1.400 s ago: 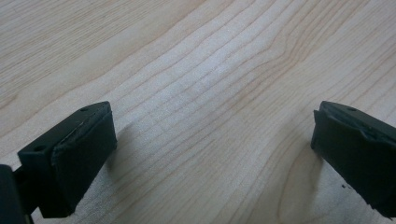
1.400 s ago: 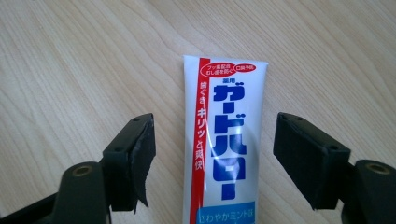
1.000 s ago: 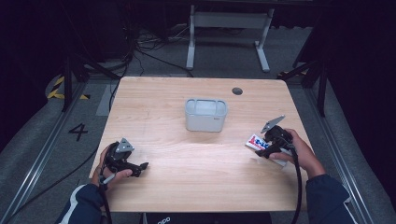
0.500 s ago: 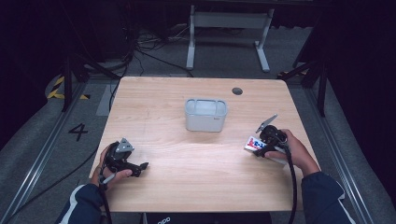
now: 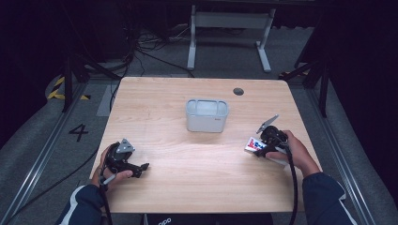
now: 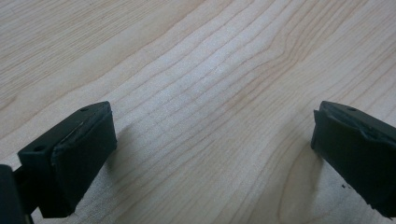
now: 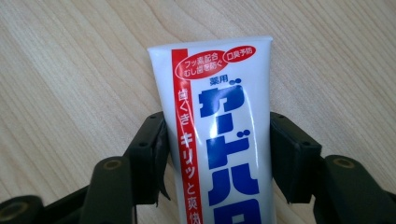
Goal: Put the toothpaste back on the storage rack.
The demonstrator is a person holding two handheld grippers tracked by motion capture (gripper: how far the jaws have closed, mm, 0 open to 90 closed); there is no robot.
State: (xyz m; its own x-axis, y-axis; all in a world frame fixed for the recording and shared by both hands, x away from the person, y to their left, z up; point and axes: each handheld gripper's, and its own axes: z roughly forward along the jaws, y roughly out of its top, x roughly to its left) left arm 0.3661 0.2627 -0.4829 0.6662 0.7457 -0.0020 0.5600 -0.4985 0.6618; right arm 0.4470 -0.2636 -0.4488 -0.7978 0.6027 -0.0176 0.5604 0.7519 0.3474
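Observation:
A white toothpaste tube (image 7: 219, 107) with red and blue print lies flat on the wooden table (image 5: 187, 187) at the right. My right gripper (image 7: 217, 140) has just been closing on it, and its pads now touch both sides of the tube. From above, the tube (image 5: 251, 144) pokes out to the left of the right gripper (image 5: 257, 149). At the front left, my left gripper (image 5: 141, 168) rests on the table. Its jaws stand wide apart in the left gripper view (image 6: 210, 140), with bare wood between them.
A grey rectangular container (image 5: 206, 115) stands in the middle of the table. A small dark round hole (image 5: 238, 91) sits near the far edge. Beyond the table are cables and a metal stand on the floor.
The right gripper's jaws have narrowed around the toothpaste tube, and the right hand has shifted slightly. The left gripper has stayed still.

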